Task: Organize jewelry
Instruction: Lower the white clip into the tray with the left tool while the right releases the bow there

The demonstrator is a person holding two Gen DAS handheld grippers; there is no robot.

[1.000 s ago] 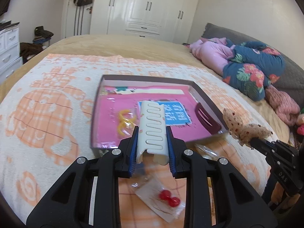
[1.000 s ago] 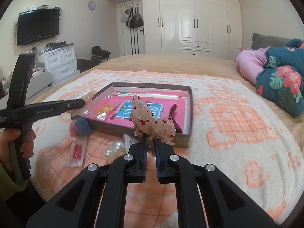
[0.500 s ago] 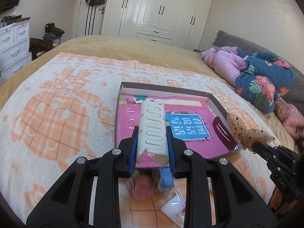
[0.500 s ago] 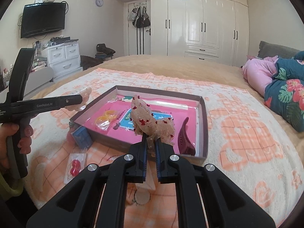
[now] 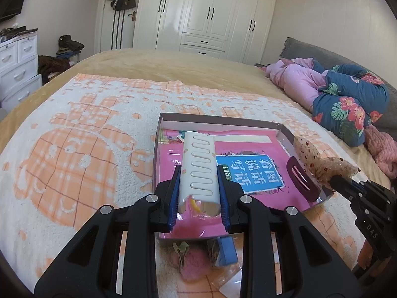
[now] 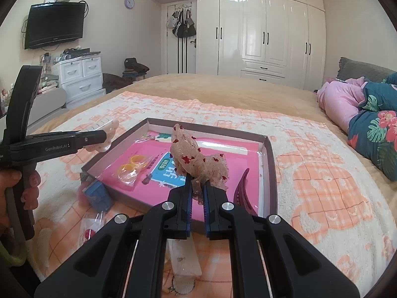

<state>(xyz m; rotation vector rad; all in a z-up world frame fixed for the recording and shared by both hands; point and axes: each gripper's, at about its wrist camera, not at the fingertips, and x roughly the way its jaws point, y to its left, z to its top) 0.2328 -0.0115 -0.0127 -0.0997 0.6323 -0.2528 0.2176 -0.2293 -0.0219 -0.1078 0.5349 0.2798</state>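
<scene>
On the left, the left gripper [image 5: 199,193] is clenched on a white hair clip [image 5: 198,170], its pads pressing the clip's two long sides so the slotted face lies upward and the far end juts out over the near left part of the shallow box [image 5: 223,120]; held that way, the clip looks ready to be lowered flat onto the pink lining, beside the yellow rings in their clear bag [image 6: 132,170]. Just outside the box's near wall, on the orange and white blanket [image 5: 74,149], lie a small blue box [image 5: 224,250] and a pink fluffy piece [image 5: 192,264], not yet put away. Toward the middle of the box sits a blue card with printed characters [image 5: 250,171], and at its right side a dark maroon hair clip [image 5: 301,180] rests against the wall, so the free room is on the left and centre. On the right, the right gripper [image 6: 197,191] is clamped tight on the knot of a sheer beige bow dotted with red [image 6: 198,161], which stands up from the jaws above the box's near right part, held by its stiffest point so the gauze does not crush. Compared with a second ago, both grippers have travelled forward over the box: the bagged red beads that lay under the left one are out of its view, and the box fills more of both views
</scene>
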